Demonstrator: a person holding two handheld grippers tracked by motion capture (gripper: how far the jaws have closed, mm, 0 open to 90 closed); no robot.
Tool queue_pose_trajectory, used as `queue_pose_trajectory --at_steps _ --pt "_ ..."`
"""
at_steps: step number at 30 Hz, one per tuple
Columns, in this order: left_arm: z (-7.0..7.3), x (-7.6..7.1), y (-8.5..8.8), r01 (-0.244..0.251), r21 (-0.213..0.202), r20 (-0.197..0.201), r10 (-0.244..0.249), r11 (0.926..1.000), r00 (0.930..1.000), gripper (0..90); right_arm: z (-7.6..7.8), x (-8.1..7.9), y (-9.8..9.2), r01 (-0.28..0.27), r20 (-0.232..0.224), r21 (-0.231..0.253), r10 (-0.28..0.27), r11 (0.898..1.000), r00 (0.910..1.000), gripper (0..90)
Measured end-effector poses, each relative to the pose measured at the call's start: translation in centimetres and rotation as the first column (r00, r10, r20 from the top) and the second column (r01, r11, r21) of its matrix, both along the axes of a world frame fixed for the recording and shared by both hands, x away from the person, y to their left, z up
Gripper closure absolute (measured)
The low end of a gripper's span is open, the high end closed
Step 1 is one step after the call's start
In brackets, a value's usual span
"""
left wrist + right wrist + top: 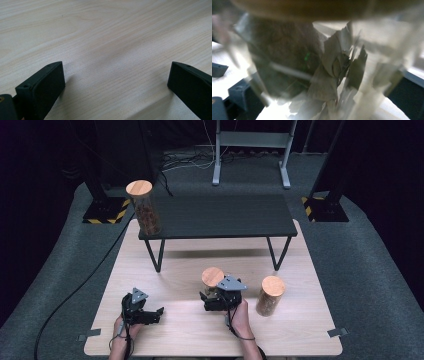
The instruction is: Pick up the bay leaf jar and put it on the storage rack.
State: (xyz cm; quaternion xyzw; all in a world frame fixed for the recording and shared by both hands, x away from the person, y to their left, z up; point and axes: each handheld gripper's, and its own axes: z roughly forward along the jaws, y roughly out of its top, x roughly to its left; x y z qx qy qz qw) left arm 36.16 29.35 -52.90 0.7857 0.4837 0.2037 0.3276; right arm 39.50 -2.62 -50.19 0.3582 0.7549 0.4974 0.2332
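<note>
On the pale wooden table (175,330), the left gripper (150,316) rests low near the front edge with its jaws spread wide and nothing between them. Right of it, the middle jar (213,281), clear with a wooden lid, stands between the jaws of the right gripper (210,300); whether the pads press on the glass I cannot tell. Farther right, just beside that hand, stands a second lidded jar (270,296)
</note>
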Motion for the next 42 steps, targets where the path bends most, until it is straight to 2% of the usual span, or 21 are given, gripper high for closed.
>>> queue_pose_trajectory --at_steps 3,8,14,18,25,42 --pt "0.0 0.0 0.0 0.001 0.002 0.001 -0.001 1.0 1.0 0.5 -0.1 0.2 0.1 -0.006 -0.011 0.008 0.006 1.0 0.9999 12.5" --pt "0.0 0.0 0.0 0.001 0.002 0.0 -0.001 1.0 1.0 0.5 -0.1 0.1 0.2 -0.024 -0.017 0.02 0.025 0.999 0.9996 23.7" --pt "0.0 0.0 0.0 0.001 0.004 0.002 -0.001 1.0 1.0 0.6 -0.1 -0.1 0.2 -0.022 -0.006 0.013 0.022 1.0 0.9997 24.5" --pt "0.0 0.0 0.0 0.001 0.004 0.002 -0.001 1.0 1.0 0.5 -0.1 -0.1 0.0 -0.025 -0.018 0.054 0.026 0.998 0.9995 24.7" --pt "0.0 0.0 0.0 0.004 0.003 0.002 -0.004 1.0 1.0 0.6 0.1 -0.2 0.0 -0.017 -0.009 0.032 0.018 0.999 0.9998 24.7" --pt "0.0 -0.1 0.0 0.004 0.004 0.004 -0.004 1.0 1.0 0.6 2.1 0.0 -0.3 -0.023 -0.001 -0.003 0.023 1.0 0.9997 24.7"
